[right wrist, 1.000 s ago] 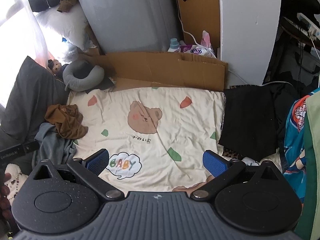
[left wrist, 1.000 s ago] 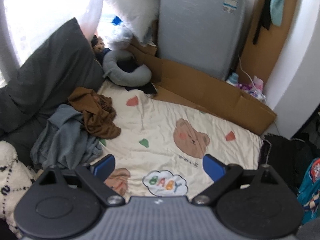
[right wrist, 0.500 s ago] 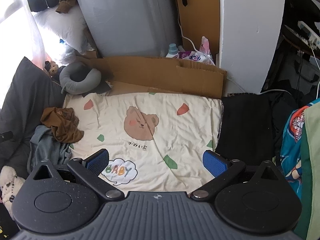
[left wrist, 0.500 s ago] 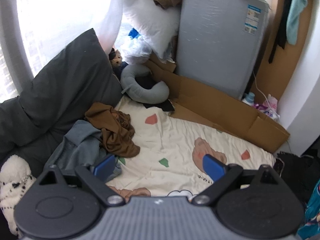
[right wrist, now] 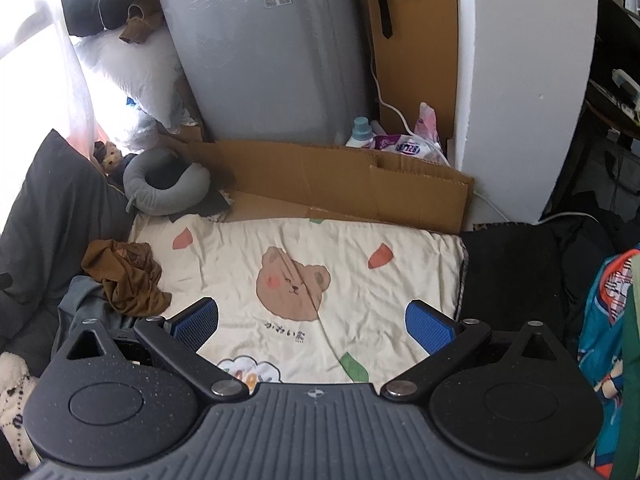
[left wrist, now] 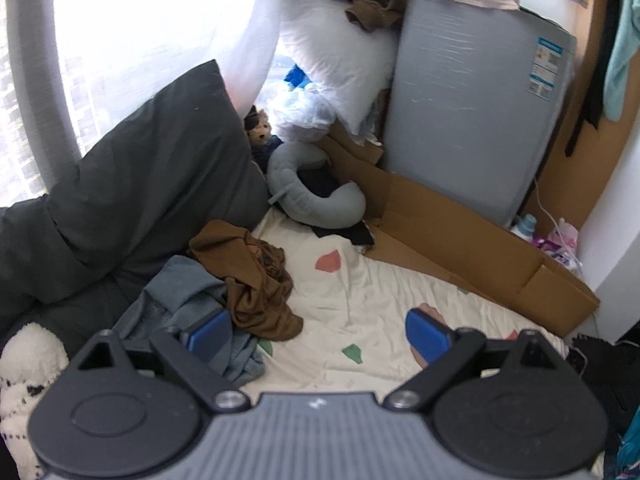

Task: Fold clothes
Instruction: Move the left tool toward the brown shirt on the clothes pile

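Observation:
A crumpled brown garment (left wrist: 252, 280) (right wrist: 126, 278) lies at the left edge of a cream blanket (left wrist: 360, 300) (right wrist: 340, 280) printed with a bear. A grey-blue garment (left wrist: 188, 312) (right wrist: 80, 308) is bunched beside it, partly under it. My left gripper (left wrist: 318, 336) is open above the blanket, its left pad (left wrist: 210, 334) over the grey-blue garment and close to the brown one. My right gripper (right wrist: 312, 326) is open and empty over the blanket's middle, well to the right of both garments.
Dark grey pillows (left wrist: 132, 200) line the left side. A grey neck pillow (left wrist: 316, 196) and flattened cardboard (right wrist: 340, 184) bound the far end, with a grey appliance (right wrist: 264, 52) behind. Black cloth (right wrist: 516, 276) lies right of the blanket. A fluffy white item (left wrist: 24, 364) sits lower left.
The left gripper has swung left and forward toward the garment pile; its left pad now sits over the grey-blue garment. The right gripper has moved slightly forward over the blanket. Both stay open.

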Available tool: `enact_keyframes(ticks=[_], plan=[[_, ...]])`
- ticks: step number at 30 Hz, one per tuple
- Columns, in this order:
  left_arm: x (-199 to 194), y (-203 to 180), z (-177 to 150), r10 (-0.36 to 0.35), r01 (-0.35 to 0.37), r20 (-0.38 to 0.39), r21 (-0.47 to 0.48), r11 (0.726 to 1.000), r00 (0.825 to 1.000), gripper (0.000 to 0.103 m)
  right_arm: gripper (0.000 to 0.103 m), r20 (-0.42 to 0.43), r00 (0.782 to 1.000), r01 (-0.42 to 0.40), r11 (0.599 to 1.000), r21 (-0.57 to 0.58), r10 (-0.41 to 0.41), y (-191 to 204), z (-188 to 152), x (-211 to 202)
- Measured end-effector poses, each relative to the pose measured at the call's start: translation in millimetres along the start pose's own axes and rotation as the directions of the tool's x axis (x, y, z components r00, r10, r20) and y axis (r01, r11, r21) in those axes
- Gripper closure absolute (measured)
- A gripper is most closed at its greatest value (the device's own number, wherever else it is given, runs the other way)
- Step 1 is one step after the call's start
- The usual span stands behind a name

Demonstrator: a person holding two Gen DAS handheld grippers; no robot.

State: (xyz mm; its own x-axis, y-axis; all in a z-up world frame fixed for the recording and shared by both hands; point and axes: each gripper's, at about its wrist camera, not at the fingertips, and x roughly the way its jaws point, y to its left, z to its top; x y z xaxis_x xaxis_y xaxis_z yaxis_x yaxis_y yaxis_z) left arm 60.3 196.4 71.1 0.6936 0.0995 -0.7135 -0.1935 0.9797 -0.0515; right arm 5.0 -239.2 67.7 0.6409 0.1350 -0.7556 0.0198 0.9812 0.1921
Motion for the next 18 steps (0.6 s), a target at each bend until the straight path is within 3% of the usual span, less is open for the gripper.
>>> enact_keyframes(ticks=[6, 18], plan=[[15, 25, 6, 0.012, -0.012, 0.002, -0.030, 0.999, 1.000, 0.009, 0.000, -0.001, 1.000, -0.021, 1.000, -0.014, 0.021, 11, 8, 23], [45, 81, 10, 0.076, -0.076, -0.006, -0.117, 0.990, 0.997, 0.011, 0.000, -0.059, 0.988, -0.146, 0.987, -0.067, 0.142, 39, 29, 85]])
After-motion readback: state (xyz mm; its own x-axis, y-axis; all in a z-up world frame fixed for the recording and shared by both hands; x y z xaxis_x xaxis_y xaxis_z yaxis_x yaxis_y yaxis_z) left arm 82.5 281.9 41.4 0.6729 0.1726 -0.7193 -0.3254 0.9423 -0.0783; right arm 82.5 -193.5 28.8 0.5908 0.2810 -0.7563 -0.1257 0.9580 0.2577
